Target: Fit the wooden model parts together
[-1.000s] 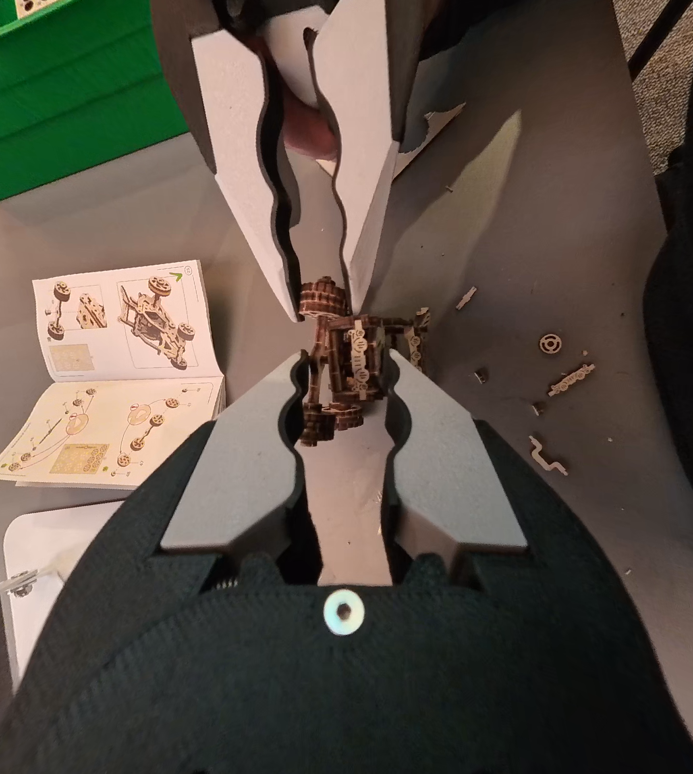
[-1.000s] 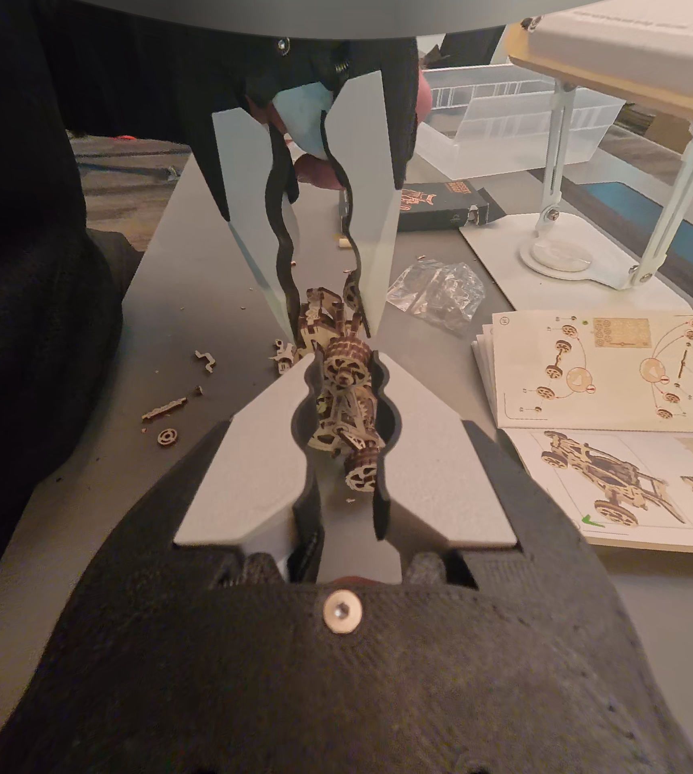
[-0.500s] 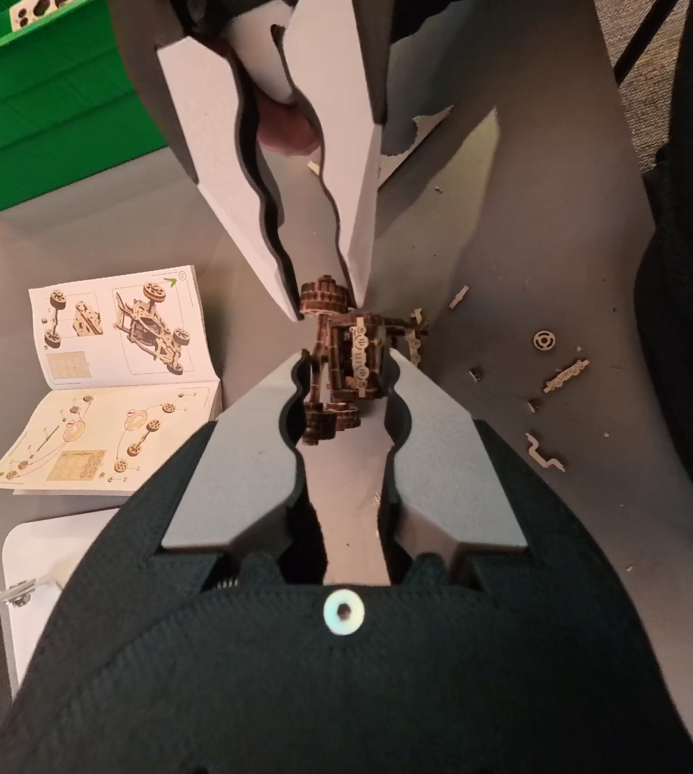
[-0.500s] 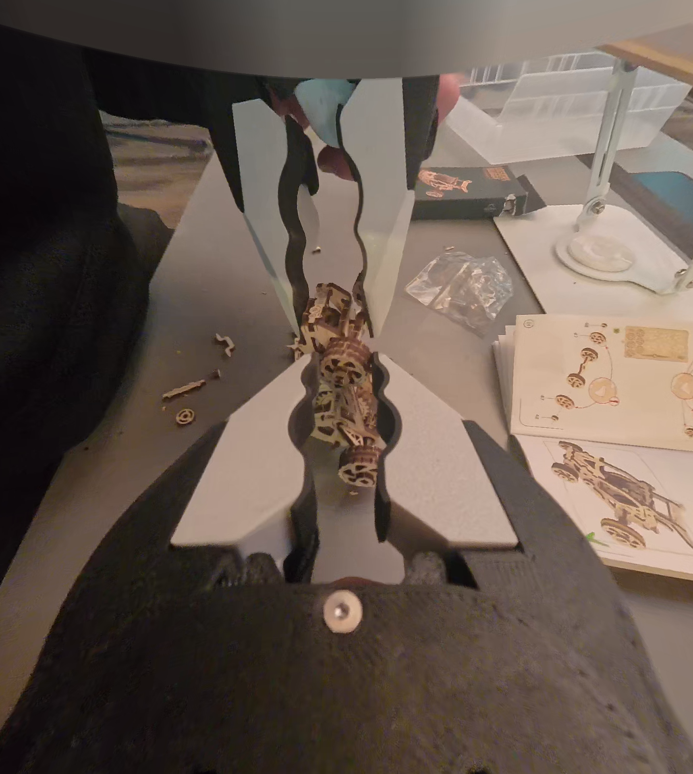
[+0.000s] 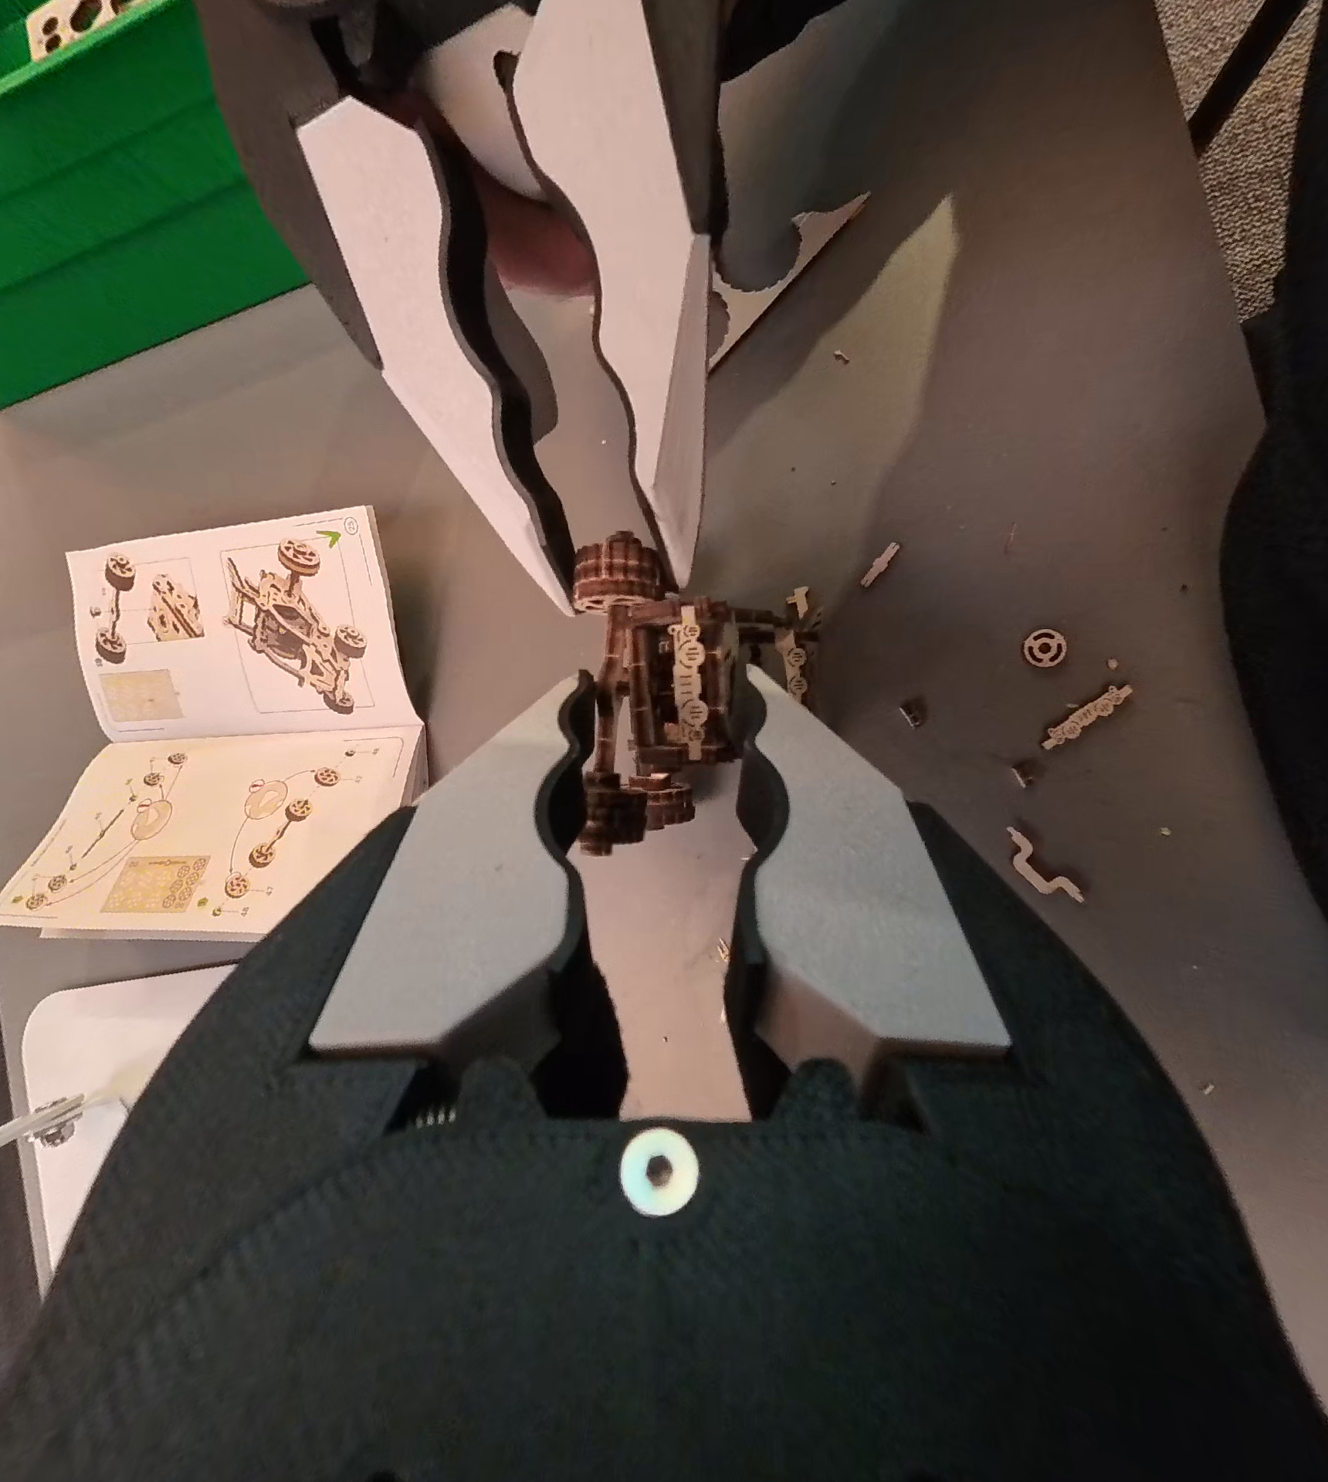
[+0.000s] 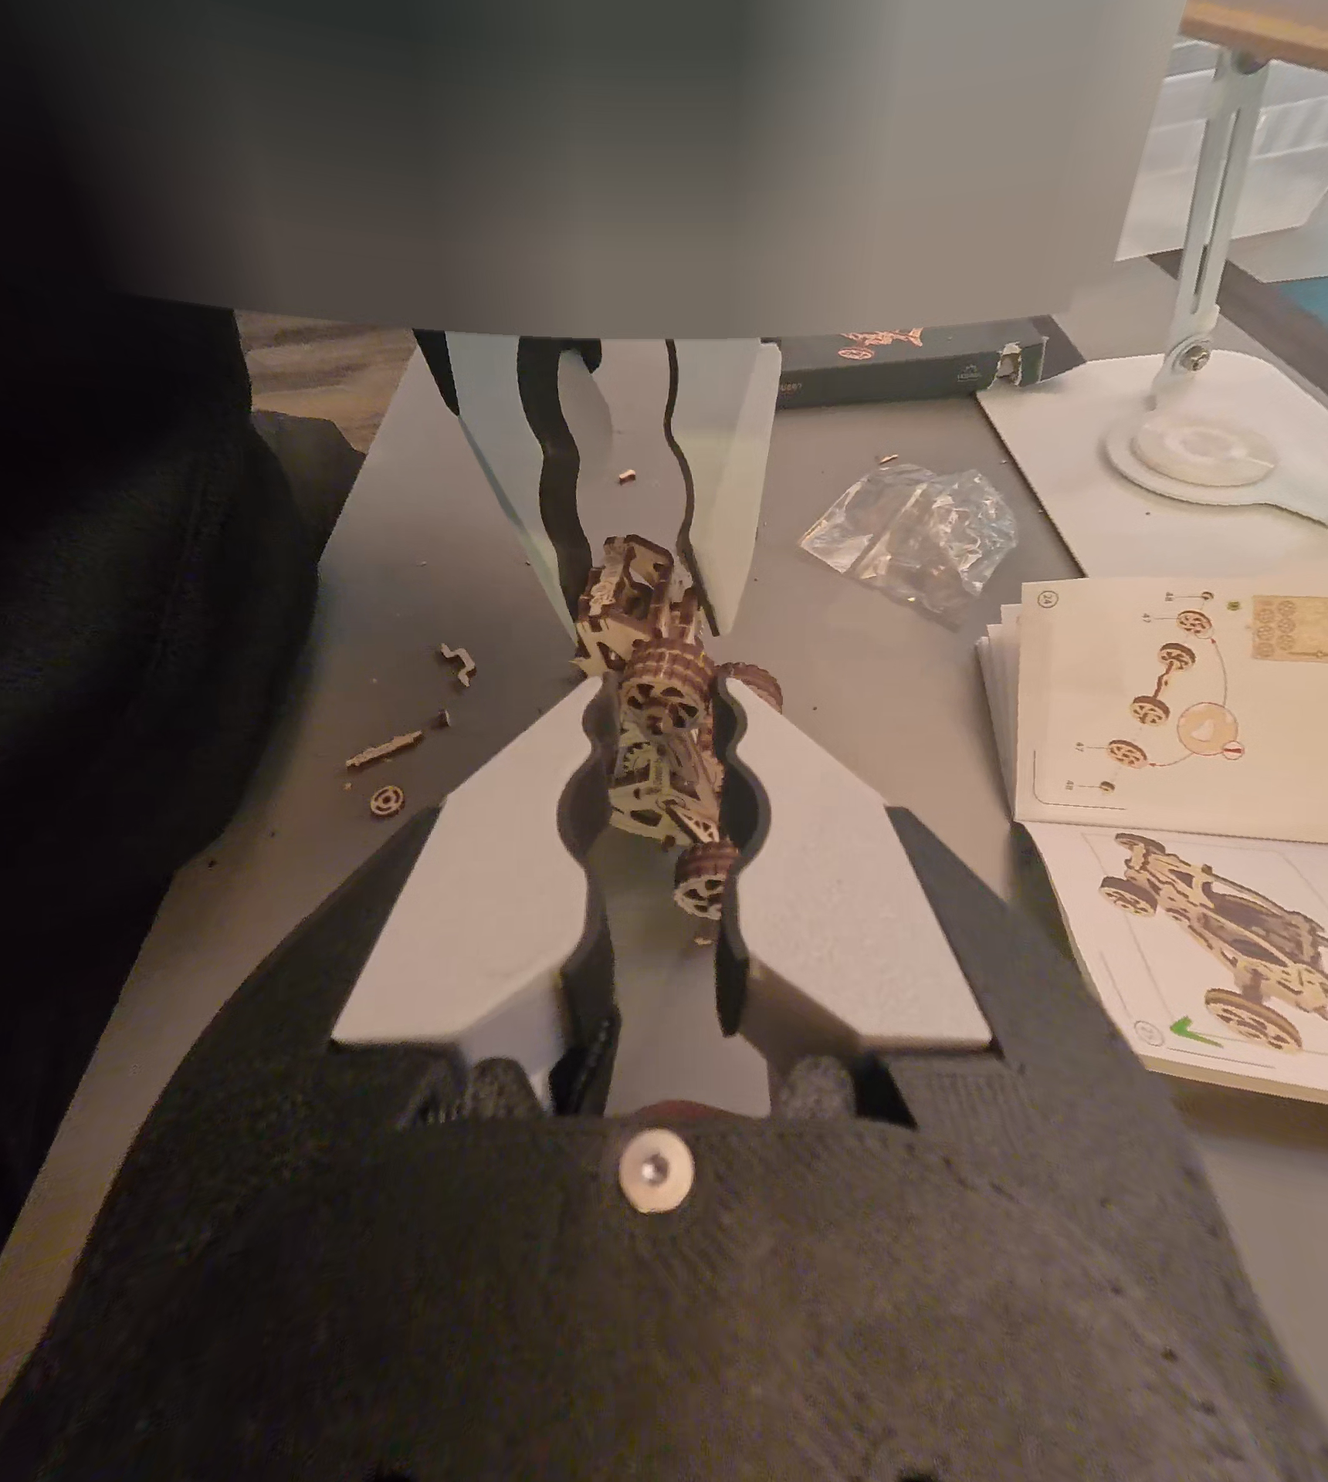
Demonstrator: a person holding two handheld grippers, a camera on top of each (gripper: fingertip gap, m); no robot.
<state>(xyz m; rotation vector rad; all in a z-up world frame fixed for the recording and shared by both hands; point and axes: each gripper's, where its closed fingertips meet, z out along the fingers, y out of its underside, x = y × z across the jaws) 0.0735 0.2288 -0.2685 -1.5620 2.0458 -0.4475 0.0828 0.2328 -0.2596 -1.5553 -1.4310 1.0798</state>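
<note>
A small wooden model car (image 5: pixel 677 690) hangs between my two grippers above the grey table (image 5: pixel 925 401). My left gripper (image 5: pixel 669 680) is shut on the car's body from either side. My right gripper (image 5: pixel 621 585) comes in from the far side and is shut on a dark wheel (image 5: pixel 617 573) at the car's end. In the right wrist view my right gripper (image 6: pixel 665 686) flanks that wheel (image 6: pixel 661 694), and the left gripper (image 6: pixel 637 625) holds the car body (image 6: pixel 621 597) beyond it. Another wheel (image 6: pixel 701 886) hangs low between my right gripper's fingers.
Loose wooden bits lie on the table: a ring (image 5: pixel 1044 648), a strip (image 5: pixel 1086 710), a bracket (image 5: pixel 1042 870). An open instruction booklet (image 5: pixel 228 641) lies to the left, a green bin (image 5: pixel 83 200) beyond. A plastic bag (image 6: pixel 909 529), a black box (image 6: pixel 909 365) and a white stand (image 6: pixel 1206 449) are nearby. Both grippers' tips are close together, under 4 cm apart.
Both grippers keep their hold on the model. The right gripper has drawn closer to the left one and tipped downward, and the model has turned slightly between them.
</note>
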